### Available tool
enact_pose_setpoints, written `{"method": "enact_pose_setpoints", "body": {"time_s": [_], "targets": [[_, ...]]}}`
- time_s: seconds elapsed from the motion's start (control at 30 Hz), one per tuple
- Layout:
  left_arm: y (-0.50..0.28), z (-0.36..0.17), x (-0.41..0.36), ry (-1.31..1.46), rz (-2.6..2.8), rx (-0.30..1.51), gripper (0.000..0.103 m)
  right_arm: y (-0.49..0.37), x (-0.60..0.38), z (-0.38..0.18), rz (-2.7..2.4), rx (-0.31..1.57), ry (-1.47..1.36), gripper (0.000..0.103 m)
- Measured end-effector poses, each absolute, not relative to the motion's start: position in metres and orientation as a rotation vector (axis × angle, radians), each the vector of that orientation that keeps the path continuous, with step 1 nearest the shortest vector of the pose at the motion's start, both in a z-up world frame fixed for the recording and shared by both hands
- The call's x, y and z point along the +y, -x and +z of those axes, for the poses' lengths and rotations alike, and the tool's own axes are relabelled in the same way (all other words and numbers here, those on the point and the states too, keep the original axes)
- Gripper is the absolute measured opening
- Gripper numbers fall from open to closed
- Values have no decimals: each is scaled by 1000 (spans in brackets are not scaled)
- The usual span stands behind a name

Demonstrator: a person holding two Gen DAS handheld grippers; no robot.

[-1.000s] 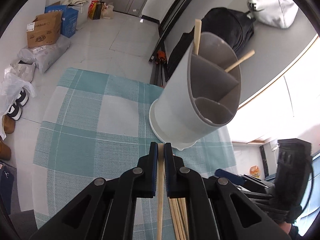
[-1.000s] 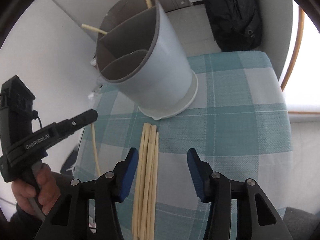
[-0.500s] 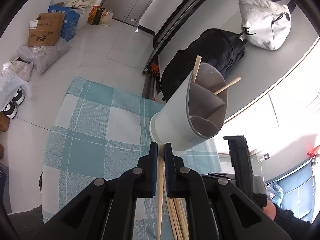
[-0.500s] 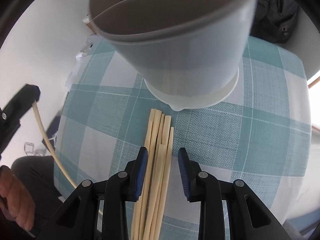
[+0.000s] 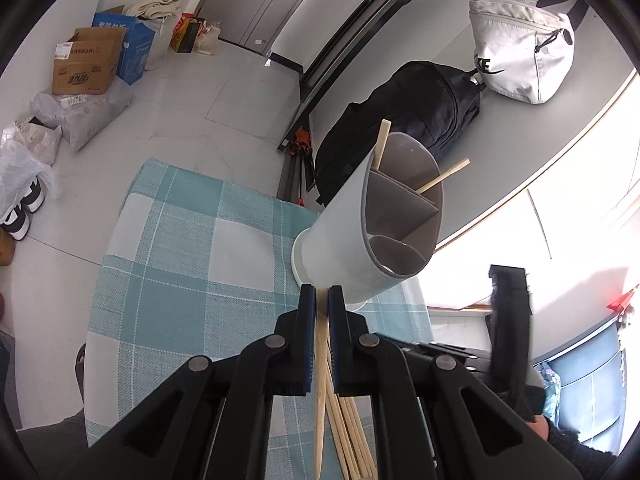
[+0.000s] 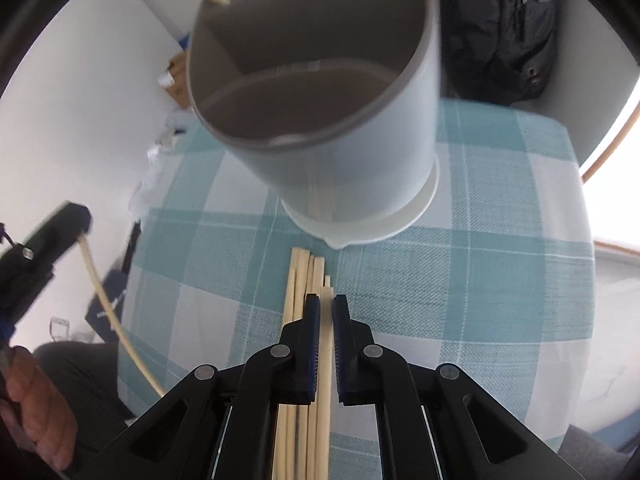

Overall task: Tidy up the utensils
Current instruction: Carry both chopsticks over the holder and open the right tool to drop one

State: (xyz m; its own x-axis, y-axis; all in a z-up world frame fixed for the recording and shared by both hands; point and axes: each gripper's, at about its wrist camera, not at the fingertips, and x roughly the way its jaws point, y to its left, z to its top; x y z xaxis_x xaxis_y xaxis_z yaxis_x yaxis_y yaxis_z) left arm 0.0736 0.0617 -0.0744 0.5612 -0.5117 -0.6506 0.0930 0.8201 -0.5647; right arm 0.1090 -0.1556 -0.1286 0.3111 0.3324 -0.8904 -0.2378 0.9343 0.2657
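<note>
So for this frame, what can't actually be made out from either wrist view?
- Lower ends of the chopsticks on the cloth: both views, hidden under the tongs' arms and cut by the bottom edge, so no reliable count.
- Bottoms of the holder compartments: left wrist view, hidden by its own walls.
- Holder rim: right wrist view, close and blurred.
- Tail of the chopstick in the left tongs: bottom edge cuts it in the left view.

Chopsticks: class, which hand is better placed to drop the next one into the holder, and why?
Left, probably. Its tool grips one chopstick already lifted off the cloth, facing the holder. The right tool has only just closed on one in the pile.
</note>
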Motion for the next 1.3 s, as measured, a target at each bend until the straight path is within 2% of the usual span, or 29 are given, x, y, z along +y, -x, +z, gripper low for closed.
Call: {"method": "enact_pose_setpoints", "body": {"time_s": [0.23,0.63,0.87,1.3], "targets": [[-64,-57,46,424,-390,866,2,-80,-183,-76,410,940,-209,6],[-55,-30,12,302,-412,832,2,-32,-179,-40,478,674,-161,5],[-53,-14,2,271,-395,802,2,-26,-183,-31,489,616,-153,5],[-73,38,-11,241,-361,707,2,-45,-209,32,484,545,-237,5]]}}
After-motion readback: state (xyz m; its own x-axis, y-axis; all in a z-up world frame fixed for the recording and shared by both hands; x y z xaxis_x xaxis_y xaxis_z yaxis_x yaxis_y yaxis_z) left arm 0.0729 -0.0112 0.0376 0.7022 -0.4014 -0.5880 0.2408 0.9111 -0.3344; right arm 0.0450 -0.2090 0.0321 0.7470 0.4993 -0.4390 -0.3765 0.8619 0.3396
